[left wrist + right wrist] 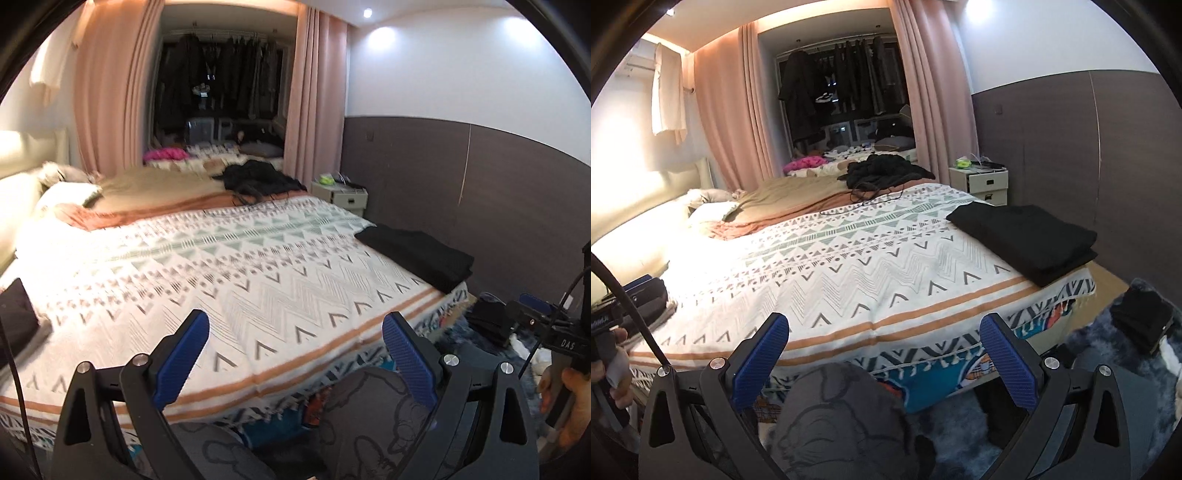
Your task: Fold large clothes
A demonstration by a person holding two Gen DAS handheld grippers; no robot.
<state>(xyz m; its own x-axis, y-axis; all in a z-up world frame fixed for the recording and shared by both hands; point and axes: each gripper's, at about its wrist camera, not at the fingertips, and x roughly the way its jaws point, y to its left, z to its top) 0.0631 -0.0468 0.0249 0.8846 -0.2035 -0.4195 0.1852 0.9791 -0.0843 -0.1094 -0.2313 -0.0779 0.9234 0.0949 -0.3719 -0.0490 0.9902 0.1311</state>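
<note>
Jaws spread, both grippers (295, 343) (884, 347) face bedspread (849, 266) edge.

Bedroom interior; a bed (849, 273) with a white geometric-patterned cover occupies the centre; a cream padded headboard (635, 229) stands at the left, brightly lit; pink curtains (727, 122) frame a dark window alcove (846, 96) containing hanging garments; the right wall (1071, 129) has grey panelling below and white above; a cream 2-drawer nightstand (982, 184) stands against it; recessed ceiling lights (367, 13) are on; a shaggy blue-grey rug (1108, 350) covers the floor.
</note>
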